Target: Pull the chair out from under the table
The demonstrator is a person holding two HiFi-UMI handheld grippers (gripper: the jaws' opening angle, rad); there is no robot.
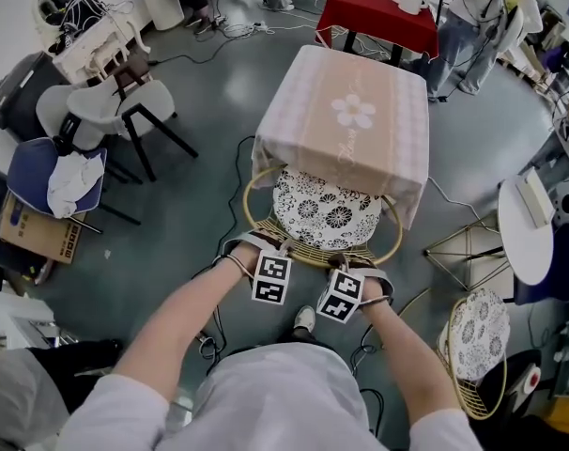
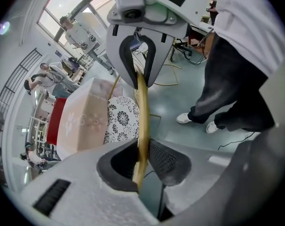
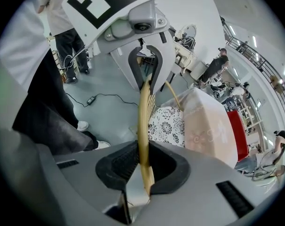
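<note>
Gripping the rattan chair (image 1: 327, 209) by its curved back rim (image 1: 310, 251), both tools are closed on the yellow cane. The left gripper (image 1: 258, 249) has the rim's left part. In the left gripper view its fingers (image 2: 170, 161) stand narrowed, not fully together, with the cane running straight between the ribbed pads and pressed by them. The right gripper (image 1: 357, 265) takes the same rim just beside it. In the right gripper view its fingers (image 3: 120, 166) are drawn in the same way, clamped on the cane from both sides. Each tool points steeply down, and the person's bare forearms reach forward to them.

The chair stands on the grey floor (image 1: 200, 224) at the near edge of the square surface (image 1: 346, 111), which is draped in a pale pink cloth with a white flower motif at its middle. The far part of the black-and-white floral seat cushion (image 1: 313, 216) lies beneath the cloth's overhang, while the near part and the back rim are clear of it on the person's side. One white shoe (image 1: 305, 320) of the person shows just below the rim.

A second rattan chair (image 1: 477, 341) with the same cushion pattern stands well apart at the lower right, near a round white table (image 1: 524, 228). A red-covered table (image 1: 378, 12) is beyond the pink one.
</note>
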